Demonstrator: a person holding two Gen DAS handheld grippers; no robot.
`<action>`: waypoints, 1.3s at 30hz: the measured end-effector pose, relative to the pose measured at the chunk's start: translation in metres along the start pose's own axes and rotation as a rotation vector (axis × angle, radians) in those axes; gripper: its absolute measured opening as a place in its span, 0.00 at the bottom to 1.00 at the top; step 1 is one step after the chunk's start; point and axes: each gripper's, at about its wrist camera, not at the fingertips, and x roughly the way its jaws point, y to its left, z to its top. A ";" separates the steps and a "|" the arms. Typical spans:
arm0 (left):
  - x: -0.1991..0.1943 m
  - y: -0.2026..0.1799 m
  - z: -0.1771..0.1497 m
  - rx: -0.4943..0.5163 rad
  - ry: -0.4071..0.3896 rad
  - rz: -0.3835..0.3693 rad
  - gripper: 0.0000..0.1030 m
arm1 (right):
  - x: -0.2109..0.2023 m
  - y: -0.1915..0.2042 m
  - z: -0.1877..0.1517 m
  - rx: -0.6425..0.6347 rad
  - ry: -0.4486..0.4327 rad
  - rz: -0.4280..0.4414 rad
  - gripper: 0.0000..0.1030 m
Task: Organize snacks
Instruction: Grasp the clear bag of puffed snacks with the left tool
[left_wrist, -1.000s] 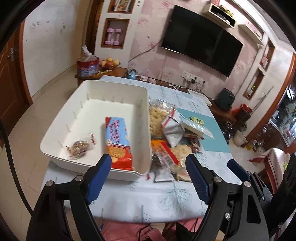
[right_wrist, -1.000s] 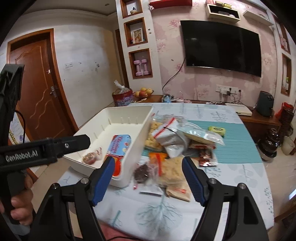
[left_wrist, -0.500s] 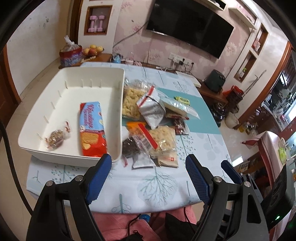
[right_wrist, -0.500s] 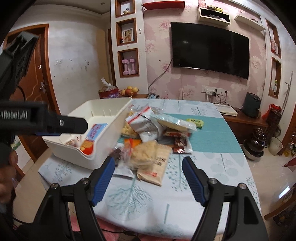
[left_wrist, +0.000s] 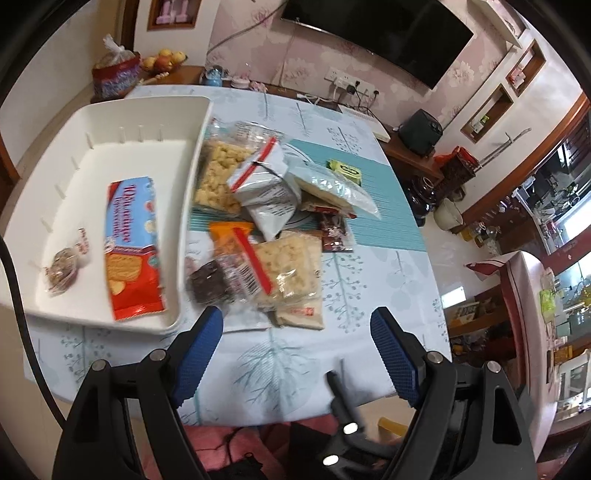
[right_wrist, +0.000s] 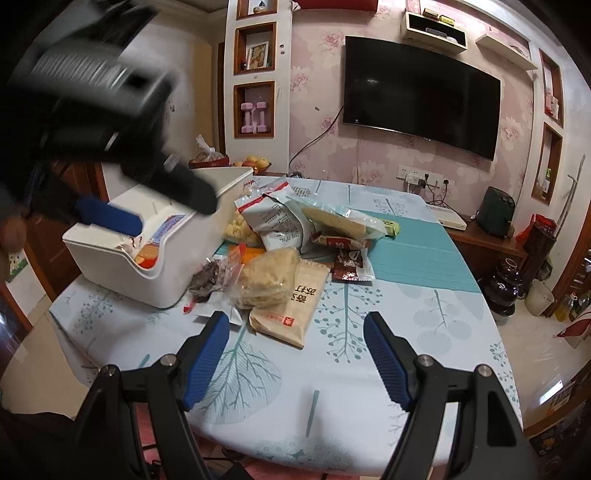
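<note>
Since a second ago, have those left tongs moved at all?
Yes. In their own view the white bin has slid leftward and the snack pile now sits centred ahead of the left tongs, so they swung right toward the pile, still open.

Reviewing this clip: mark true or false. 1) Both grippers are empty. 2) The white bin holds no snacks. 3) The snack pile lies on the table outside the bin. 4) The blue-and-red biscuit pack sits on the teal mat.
1) True: the left gripper and right gripper are open with nothing between their jaws.
2) False: the white bin holds the biscuit pack and a small wrapped snack.
3) True: the snack pile lies beside the bin on the table.
4) False: it lies inside the bin.
</note>
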 end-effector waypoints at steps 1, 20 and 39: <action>0.003 -0.003 0.004 0.003 0.006 0.000 0.79 | 0.002 0.000 -0.001 -0.004 0.001 -0.002 0.73; 0.117 -0.001 0.049 -0.172 0.302 -0.020 0.79 | 0.064 0.013 -0.015 -0.038 0.099 0.017 0.73; 0.151 -0.004 0.066 -0.168 0.338 0.084 0.79 | 0.099 0.001 -0.015 0.004 0.152 0.038 0.73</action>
